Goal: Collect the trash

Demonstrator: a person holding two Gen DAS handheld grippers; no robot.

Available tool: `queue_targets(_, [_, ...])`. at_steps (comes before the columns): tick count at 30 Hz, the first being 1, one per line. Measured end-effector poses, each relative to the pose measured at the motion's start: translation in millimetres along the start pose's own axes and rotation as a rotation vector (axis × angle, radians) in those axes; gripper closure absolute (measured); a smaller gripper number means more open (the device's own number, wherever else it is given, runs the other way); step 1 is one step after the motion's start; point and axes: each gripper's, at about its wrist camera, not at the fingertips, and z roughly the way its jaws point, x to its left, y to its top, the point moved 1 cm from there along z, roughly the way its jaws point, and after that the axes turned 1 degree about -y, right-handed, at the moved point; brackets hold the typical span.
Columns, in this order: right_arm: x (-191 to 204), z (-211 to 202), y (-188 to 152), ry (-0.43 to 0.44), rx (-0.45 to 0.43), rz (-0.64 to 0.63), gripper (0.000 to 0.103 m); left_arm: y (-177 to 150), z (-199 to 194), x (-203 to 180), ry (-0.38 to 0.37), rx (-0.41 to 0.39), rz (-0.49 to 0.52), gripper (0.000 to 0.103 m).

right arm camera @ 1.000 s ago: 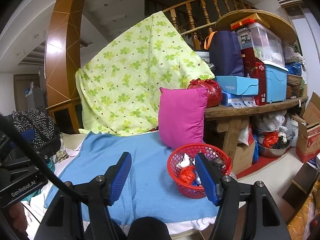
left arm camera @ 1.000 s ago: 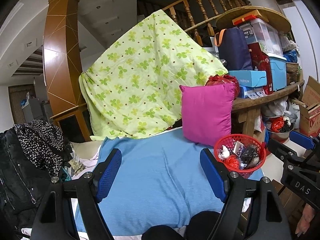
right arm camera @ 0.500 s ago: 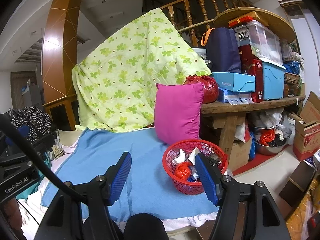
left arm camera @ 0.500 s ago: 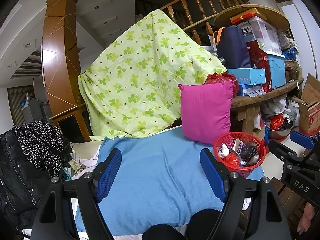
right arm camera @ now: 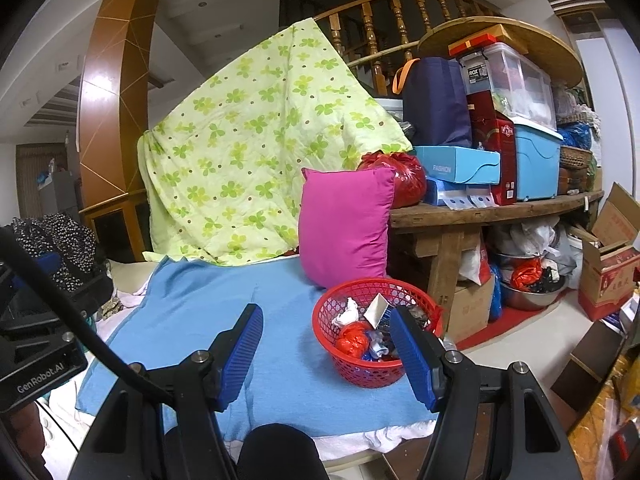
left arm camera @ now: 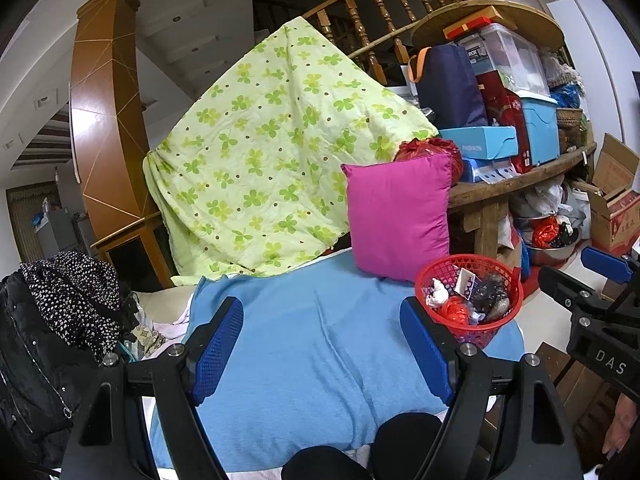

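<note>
A red mesh basket [left arm camera: 494, 330] stands on the blue blanket [left arm camera: 320, 360] near its right edge, in front of a pink cushion [left arm camera: 396, 216]. Inside it lie a white tissue wad [left arm camera: 436, 292], a red plastic wad [left arm camera: 454, 310] and dark wrappers [left arm camera: 490, 292]. My left gripper [left arm camera: 320, 312] hovers open over the bare blanket, left of the basket, with nothing between its fingers. My right gripper [right arm camera: 325, 316] is open and holds nothing. Its right finger [right arm camera: 412, 356] overlaps the near side of the basket [right arm camera: 360, 370] in the right wrist view.
A green clover quilt [left arm camera: 260, 168] hangs behind the blanket. Dark clothes [left arm camera: 60, 312] pile up at left. A wooden bench [right arm camera: 480, 212] stacked with boxes and bins stands at right, with bags, a metal bowl [right arm camera: 532, 292] and cardboard boxes [right arm camera: 608, 272] on the floor.
</note>
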Motion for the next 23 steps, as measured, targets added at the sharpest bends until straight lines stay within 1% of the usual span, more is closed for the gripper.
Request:
queue_targets(9, [1.1,-0.1,-3.2,-0.001,0.003,0.0,0.033,-1.7,1.4,-2.5,-0.007,0.006,0.008,0.022])
queue_targets(13, [3.3,2.2,-3.6,0.006,0.005,0.001,0.034,-5.1,8.0,-2.0,-0.013,0.017,0.011,0.022])
queue_targets(16, [10.4,11.3,-3.1,0.018,0.013,-0.003,0.033,-9.2,18.4,2.7,-0.02,0.036,-0.001,0.022])
queue_targets(20, [29.3,35.2,-1.0,0.046,0.03,-0.03,0.033,-16.8,42.4,20.2,-0.019,0.074,-0.057,0.022])
queue_targets(21, [33.6,41.7,-0.1,0.054,0.032,-0.033,0.033,-19.0,49.8,25.4,-0.013,0.086,-0.071,0.022])
queue_targets(23, [45.6,60.9,1.0,0.073,0.046,-0.046,0.032,-26.0,74.0,44.6,-0.014,0.137,-0.123,0.022])
